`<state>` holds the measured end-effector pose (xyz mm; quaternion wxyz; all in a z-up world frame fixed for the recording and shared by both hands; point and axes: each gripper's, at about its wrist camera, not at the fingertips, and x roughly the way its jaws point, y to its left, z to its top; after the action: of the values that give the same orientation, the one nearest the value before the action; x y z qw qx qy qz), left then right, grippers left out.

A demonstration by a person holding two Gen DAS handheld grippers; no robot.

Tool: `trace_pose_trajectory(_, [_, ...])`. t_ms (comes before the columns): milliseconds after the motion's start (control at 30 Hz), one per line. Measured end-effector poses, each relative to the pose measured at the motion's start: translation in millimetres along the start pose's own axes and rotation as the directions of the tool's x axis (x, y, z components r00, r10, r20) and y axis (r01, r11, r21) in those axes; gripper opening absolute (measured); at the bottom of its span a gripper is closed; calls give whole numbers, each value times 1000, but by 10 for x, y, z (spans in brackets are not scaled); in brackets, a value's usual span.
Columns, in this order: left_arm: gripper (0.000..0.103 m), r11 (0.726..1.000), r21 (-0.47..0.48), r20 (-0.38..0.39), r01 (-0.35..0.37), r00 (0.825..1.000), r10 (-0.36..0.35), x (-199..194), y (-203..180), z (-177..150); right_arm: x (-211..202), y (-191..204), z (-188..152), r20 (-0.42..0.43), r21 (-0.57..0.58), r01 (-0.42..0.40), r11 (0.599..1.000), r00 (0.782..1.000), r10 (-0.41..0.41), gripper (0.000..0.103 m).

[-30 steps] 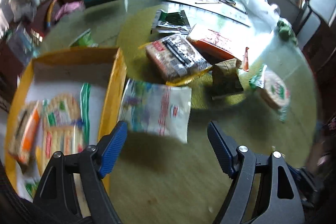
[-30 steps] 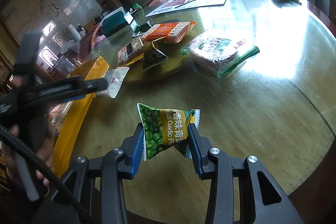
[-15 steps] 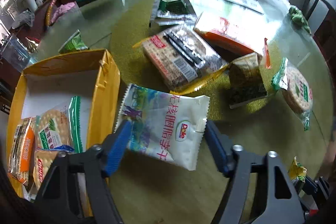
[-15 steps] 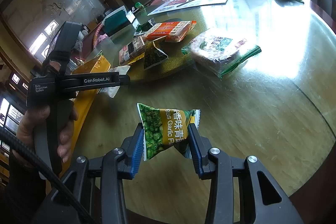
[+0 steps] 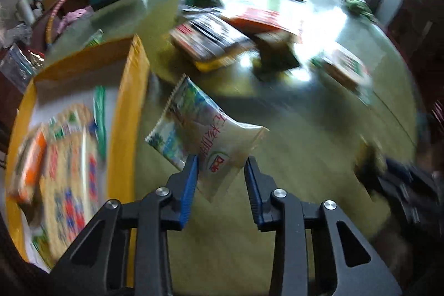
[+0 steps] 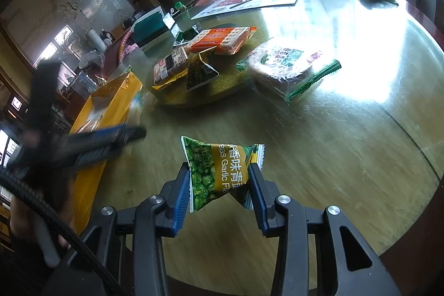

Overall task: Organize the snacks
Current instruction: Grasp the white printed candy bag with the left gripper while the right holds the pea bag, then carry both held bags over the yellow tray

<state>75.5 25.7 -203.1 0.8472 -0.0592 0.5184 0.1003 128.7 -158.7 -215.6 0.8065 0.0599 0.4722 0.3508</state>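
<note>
The white Dole snack packet (image 5: 206, 139) now sits pinched between the left gripper's (image 5: 222, 176) blue fingers (image 5: 188, 190), which have just been closing on it from wide; a second ago it lay flat on the tabletop (image 5: 305, 157) just right of the yellow box (image 5: 125, 113). Its far end tilts up, so it looks lifted rather than resting. The box, already holding cracker packs (image 5: 69, 157), lies just left, so the drop looks close. The right gripper (image 6: 220, 193) holds a green garlic-pea packet (image 6: 219, 171) above the near tabletop, unchanged. Farther off, cracker packs (image 6: 222, 39) and a seaweed packet (image 6: 199, 74) wait unsorted.
</note>
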Motion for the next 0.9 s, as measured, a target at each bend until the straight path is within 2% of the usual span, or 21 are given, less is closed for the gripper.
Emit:
trace_pose_trajectory(233, [36,988,75,4,131,991,-132,-299,-249,-521,-4,22,3,-1,0,12,1000,1000,-12,40])
trace_pose_trajectory(300, [43,982,75,-17,173,985,-172,-338,-257,-586,-7,20,3,-2,-1,14,1000,1000,-14,40])
trace_pose_trajectory(333, [54,981,66,-17,184,983,-183,-372,-249,-607,-10,21,0,-1,-2,16,1000,1000,-16,40])
trace_pose_trajectory(367, [65,982,46,-5,183,983,-183,-416,-221,-616,-11,21,-4,-1,-3,17,1000,1000,-17,40])
trace_pose_trajectory(400, [68,983,21,13,180,983,-181,-465,-185,-617,-13,18,-7,-1,-2,17,1000,1000,-17,40])
trace_pose_trajectory(467, [72,979,-44,41,201,979,-199,-557,-101,-625,-15,13,-9,-1,-1,18,1000,1000,-18,40])
trace_pose_trajectory(600, [74,952,-177,23,251,968,-251,-550,21,-633,-12,20,-14,0,-1,20,1000,1000,-20,40])
trace_pose_trajectory(633, [74,950,-185,25,252,967,-252,-534,14,-618,-14,17,-14,1,-2,20,1000,1000,-20,40])
trace_pose_trajectory(733, [74,974,-140,45,180,983,-175,-468,-133,-545,-18,18,-17,0,-1,19,1000,1000,-19,40])
trace_pose_trajectory(900, [74,984,-106,-14,144,989,-146,-227,-296,-446,-40,2,-24,6,4,31,1000,1000,-31,40])
